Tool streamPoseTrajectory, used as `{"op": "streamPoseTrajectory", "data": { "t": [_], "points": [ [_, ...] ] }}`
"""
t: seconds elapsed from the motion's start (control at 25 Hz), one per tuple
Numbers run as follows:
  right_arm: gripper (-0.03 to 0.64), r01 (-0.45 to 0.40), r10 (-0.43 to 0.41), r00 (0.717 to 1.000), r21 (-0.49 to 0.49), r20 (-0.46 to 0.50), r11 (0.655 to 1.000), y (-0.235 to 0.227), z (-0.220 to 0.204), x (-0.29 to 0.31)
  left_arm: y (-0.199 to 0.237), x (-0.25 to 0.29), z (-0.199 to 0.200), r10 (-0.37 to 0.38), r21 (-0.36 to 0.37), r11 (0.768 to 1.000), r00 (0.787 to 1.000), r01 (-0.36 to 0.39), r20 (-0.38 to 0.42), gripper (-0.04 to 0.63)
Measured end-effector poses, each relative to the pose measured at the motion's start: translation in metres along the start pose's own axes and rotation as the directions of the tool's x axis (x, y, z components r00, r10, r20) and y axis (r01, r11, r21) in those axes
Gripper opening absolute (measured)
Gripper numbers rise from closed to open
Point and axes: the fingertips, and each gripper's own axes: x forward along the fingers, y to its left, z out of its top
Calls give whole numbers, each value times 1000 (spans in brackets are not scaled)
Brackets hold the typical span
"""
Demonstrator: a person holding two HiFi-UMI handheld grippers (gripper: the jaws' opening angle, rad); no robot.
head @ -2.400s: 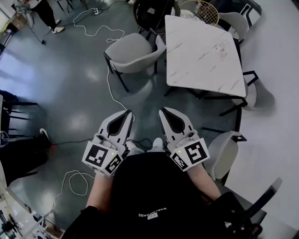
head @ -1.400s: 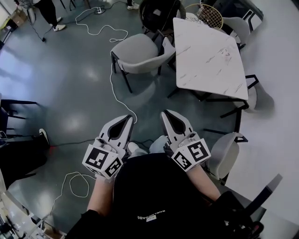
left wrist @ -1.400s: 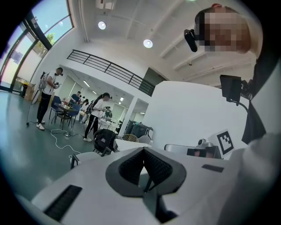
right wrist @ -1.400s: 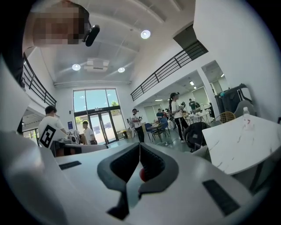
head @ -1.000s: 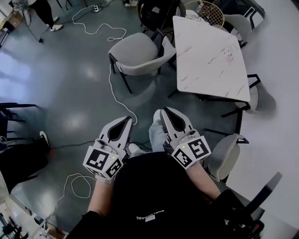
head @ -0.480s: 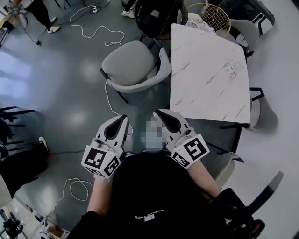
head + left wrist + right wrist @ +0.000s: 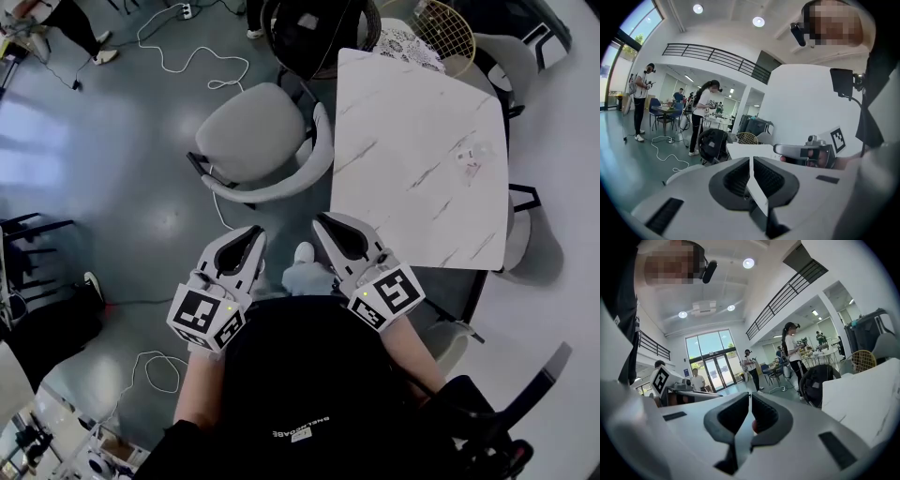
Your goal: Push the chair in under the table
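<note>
A grey upholstered chair (image 7: 258, 141) with black legs stands pulled out at the left side of a white marble-top table (image 7: 417, 155) in the head view, its curved backrest toward me. My left gripper (image 7: 255, 232) is shut and empty, just short of the backrest's near edge. My right gripper (image 7: 321, 223) is shut too, beside the table's near left corner. Neither touches the chair. In the left gripper view the table (image 7: 740, 151) and the chair's grey edge (image 7: 682, 172) show beyond the shut gripper (image 7: 750, 161). The right gripper (image 7: 750, 397) shows shut in its own view.
A white cable (image 7: 202, 66) snakes over the grey floor left of the chair. A black chair (image 7: 314, 28) and a racket (image 7: 439, 21) sit at the table's far end. More grey chairs (image 7: 516, 239) line its right side. People stand farther off (image 7: 701, 119).
I have walked toward the chair and table. Both grippers, still shut, have come much nearer the chair's backrest, and the table now lies close on the right.
</note>
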Motion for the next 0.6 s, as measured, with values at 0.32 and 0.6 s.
{"op": "streamPoseTrajectory", "data": {
  "t": [0.32,0.6],
  "points": [
    [14,41,-40,999,40,-37,998,-26,-13,2,12,7,-7,30,-40,999,999,-31,-33,8],
    [14,56,-52,996,52,-74,997,-30,-22,13,24,21,-8,5,-24,1000,998,-7,-65,9]
  ]
}}
